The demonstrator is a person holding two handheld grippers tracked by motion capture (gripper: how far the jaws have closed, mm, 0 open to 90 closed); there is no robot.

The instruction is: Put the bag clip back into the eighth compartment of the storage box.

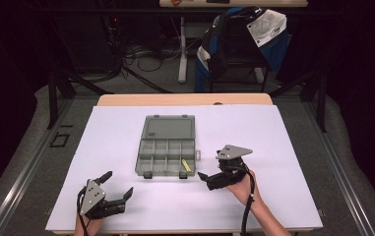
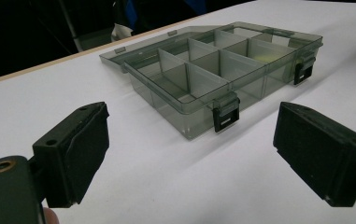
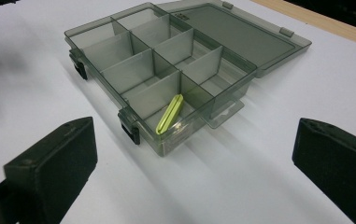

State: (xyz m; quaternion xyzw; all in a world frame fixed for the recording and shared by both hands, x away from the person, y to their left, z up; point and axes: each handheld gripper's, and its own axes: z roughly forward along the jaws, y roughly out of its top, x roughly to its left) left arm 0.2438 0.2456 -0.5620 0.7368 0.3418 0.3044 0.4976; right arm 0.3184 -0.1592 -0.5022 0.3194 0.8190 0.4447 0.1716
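A smoky translucent compartment box [image 1: 139, 160] lies open mid-table, its lid [image 1: 169, 127] flat behind it. A small yellow-green piece [image 1: 186, 165] leans in the front right compartment, and it is seen close up [image 3: 168, 114] inside the box [image 3: 185, 135]. My right gripper [image 1: 210, 165] sits just right of the box's front corner, jaws open and empty [image 3: 194, 168]. My left gripper [image 1: 120, 182] rests near the table's front left, open and empty [image 2: 189, 154], and faces the box's latched front wall [image 2: 199, 119]. The other compartments look empty.
A white sheet [image 1: 273, 137] covers the wooden table [image 1: 185, 100]. Behind the table stands a chair draped with a blue and white jacket [image 1: 244, 34], beside cables on the floor [image 1: 140, 54]. Bare sheet lies on both sides of the box.
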